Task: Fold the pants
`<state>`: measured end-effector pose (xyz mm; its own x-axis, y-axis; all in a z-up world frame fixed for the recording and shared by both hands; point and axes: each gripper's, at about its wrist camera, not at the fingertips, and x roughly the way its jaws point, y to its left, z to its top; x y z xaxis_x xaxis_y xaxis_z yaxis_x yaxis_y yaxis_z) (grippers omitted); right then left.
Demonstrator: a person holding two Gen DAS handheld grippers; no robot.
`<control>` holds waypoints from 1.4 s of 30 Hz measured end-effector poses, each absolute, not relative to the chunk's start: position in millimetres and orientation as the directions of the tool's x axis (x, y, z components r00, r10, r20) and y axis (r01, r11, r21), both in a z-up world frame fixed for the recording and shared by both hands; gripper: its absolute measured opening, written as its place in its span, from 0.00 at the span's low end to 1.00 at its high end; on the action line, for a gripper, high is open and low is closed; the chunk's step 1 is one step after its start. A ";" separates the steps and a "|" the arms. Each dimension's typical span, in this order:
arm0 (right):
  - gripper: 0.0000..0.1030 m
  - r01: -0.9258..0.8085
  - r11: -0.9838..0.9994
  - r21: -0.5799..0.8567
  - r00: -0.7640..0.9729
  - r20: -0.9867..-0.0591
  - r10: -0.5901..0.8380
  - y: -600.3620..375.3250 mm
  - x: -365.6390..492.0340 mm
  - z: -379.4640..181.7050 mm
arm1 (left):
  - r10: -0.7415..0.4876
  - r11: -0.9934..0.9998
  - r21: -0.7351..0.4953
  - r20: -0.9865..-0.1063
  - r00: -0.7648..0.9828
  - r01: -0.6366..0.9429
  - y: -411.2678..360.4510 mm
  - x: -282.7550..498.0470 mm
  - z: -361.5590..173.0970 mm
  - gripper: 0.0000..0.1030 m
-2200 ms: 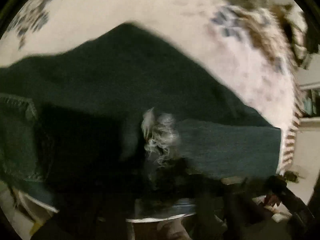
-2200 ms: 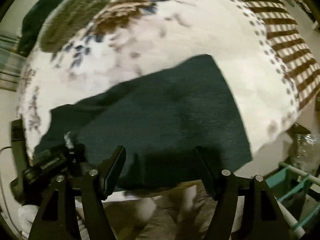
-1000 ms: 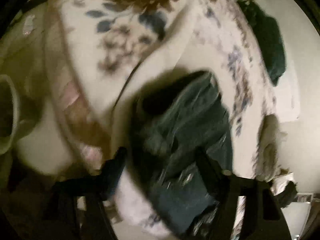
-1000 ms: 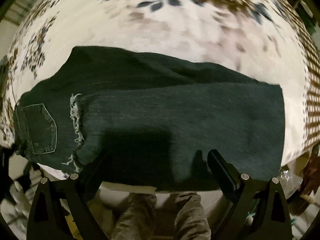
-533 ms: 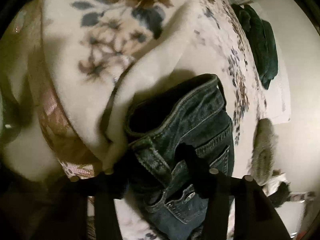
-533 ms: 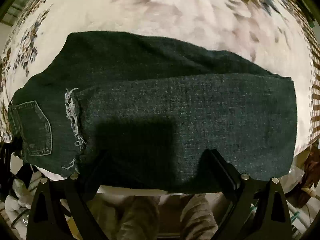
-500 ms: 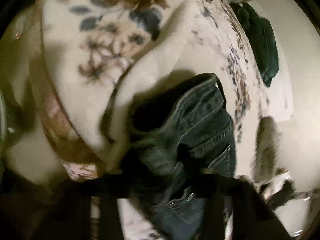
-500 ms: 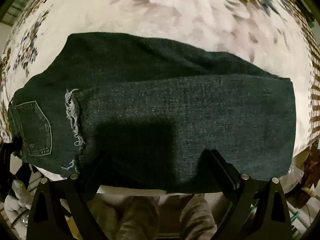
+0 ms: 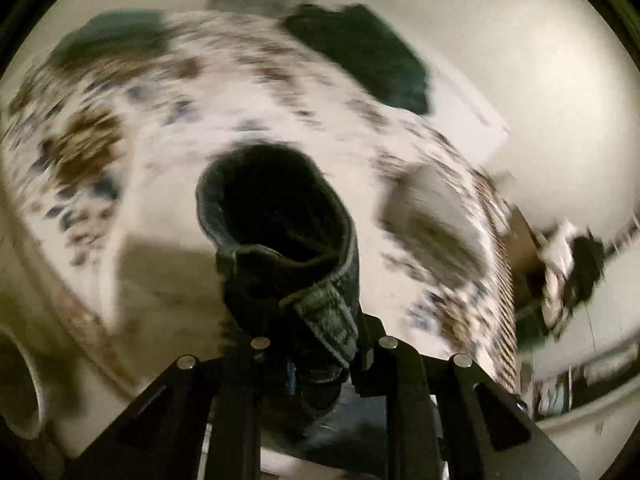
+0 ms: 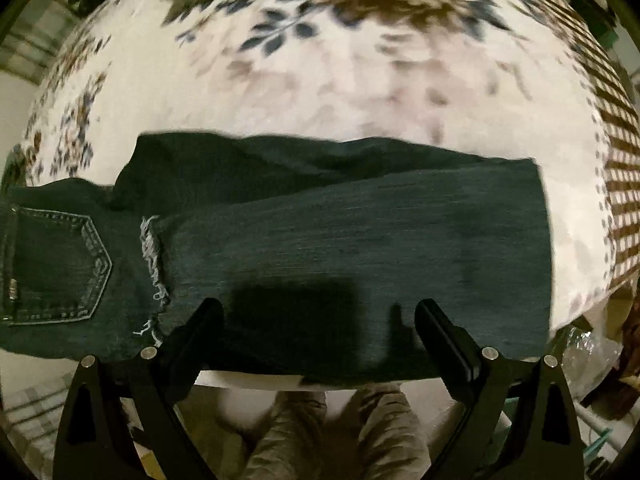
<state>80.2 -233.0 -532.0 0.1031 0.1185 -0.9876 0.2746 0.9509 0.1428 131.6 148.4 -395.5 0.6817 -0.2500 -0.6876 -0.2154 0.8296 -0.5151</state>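
Dark blue jeans (image 10: 340,232) lie across a floral bedspread (image 10: 340,60), the legs folded back so a frayed hem (image 10: 152,256) sits beside the back pocket (image 10: 56,264). My right gripper (image 10: 318,306) hangs open above the near edge of the folded legs, touching nothing. In the left wrist view the waistband (image 9: 352,248) stands up as an open loop. My left gripper (image 9: 316,320) is pinching it, jaws closing on the denim, which is lifted off the bed.
A dark green garment (image 9: 360,52) lies at the bed's far side, with a grey cloth (image 9: 432,224) to the right. The blanket's brown striped border (image 10: 616,200) runs along the right. A person's legs (image 10: 340,432) stand at the near bed edge.
My left gripper has closed on the waistband, then risen and rolled, lifting it off the bedspread. The right gripper has shifted a little over the jeans and stays open.
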 end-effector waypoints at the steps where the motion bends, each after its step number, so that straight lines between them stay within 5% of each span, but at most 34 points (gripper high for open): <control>1: 0.95 0.288 0.946 0.146 0.109 -0.987 0.119 -242.6 74.6 -523.6 | -0.278 0.839 -0.517 -0.679 0.680 -0.173 128.8 132.7 -387.3 0.15; 8: 0.95 0.395 0.907 0.145 0.134 -0.986 0.099 -345.5 29.2 -494.4 | -0.429 0.881 -0.468 -0.726 0.538 0.071 -27.2 133.8 -396.1 0.15; 16: 0.95 0.477 0.867 0.148 0.130 -0.987 0.097 -426.6 -5.0 -501.0 | -0.335 0.939 -0.295 -0.901 0.276 0.178 -127.0 121.4 -482.6 0.16; 23: 0.95 0.479 0.852 0.210 0.169 -0.975 0.146 -447.4 -12.4 -492.2 | -0.261 0.957 -0.220 -0.938 0.227 0.190 -140.5 118.1 -477.9 0.24; 25: 0.95 0.470 0.849 0.241 0.189 -0.967 0.170 -443.1 -7.7 -488.4 | -0.261 0.954 -0.216 -0.940 0.218 0.208 -143.6 115.1 -470.0 0.36; 27: 0.95 0.458 0.836 0.302 0.221 -0.950 0.222 -438.3 -1.5 -484.1 | -0.292 0.946 -0.253 -0.937 0.191 0.205 -144.0 116.0 -464.4 0.61; 29: 0.96 0.442 0.824 0.355 0.245 -0.931 0.270 -431.0 7.6 -481.1 | -0.300 0.946 -0.265 -0.935 0.190 0.190 -134.5 116.1 -447.8 0.68; 35: 0.97 0.337 0.810 0.481 0.263 -0.874 0.409 -390.0 49.1 -489.2 | -0.207 0.978 -0.197 -0.941 0.268 0.064 -69.9 120.2 -416.4 0.68; 42: 0.96 0.375 0.776 0.508 0.110 -0.855 0.507 -351.9 81.5 -562.8 | -0.028 0.993 -0.057 -0.967 0.254 -0.105 13.5 135.5 -443.8 0.68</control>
<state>81.5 -351.9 -562.8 0.1099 0.5065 -0.8552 0.3747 0.7758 0.5077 135.5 13.5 -443.8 0.2541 -0.0284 -0.9668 -0.1049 0.9929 -0.0567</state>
